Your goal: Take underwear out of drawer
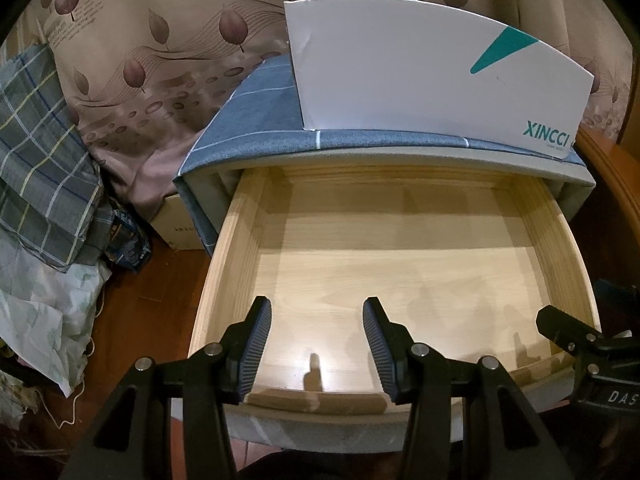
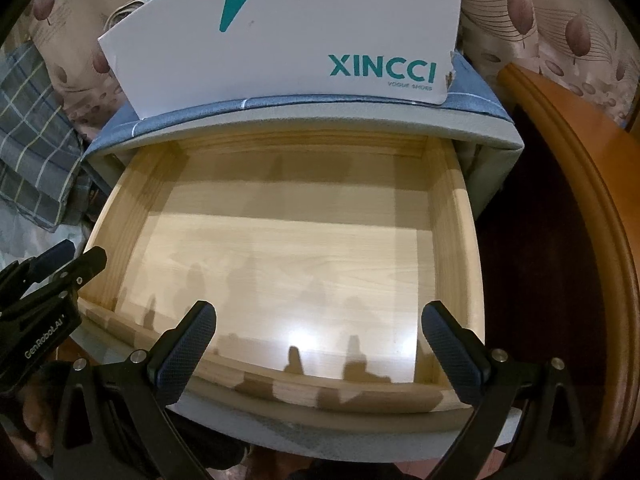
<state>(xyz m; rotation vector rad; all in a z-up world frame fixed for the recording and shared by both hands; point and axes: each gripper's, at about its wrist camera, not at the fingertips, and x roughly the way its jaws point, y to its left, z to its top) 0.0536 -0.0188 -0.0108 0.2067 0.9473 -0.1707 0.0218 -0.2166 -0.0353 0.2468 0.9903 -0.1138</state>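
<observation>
Pulled-out pale wooden drawer (image 1: 400, 248), bare inside, with left tongs (image 1: 317, 346) and right tongs (image 2: 319, 350) gaping empty at its 6 o'clock rim, presumably after emptying; no underwear visible in either view.

Backdrop: a beige curtain printed with mauve leaves (image 1: 152, 60) hangs behind the blue fabric-covered cabinet with white grid lines (image 1: 256, 108), which carries a white cardboard shoe box with teal lettering (image 1: 420, 76). Floor: dark reddish wood boards (image 1: 160, 300), with a grey-green plaid cloth (image 1: 44, 152) heaped to the left. An orange-brown curved wooden furniture edge (image 2: 576, 184) stands to the right; light falls from above, glaring off surfaces.
</observation>
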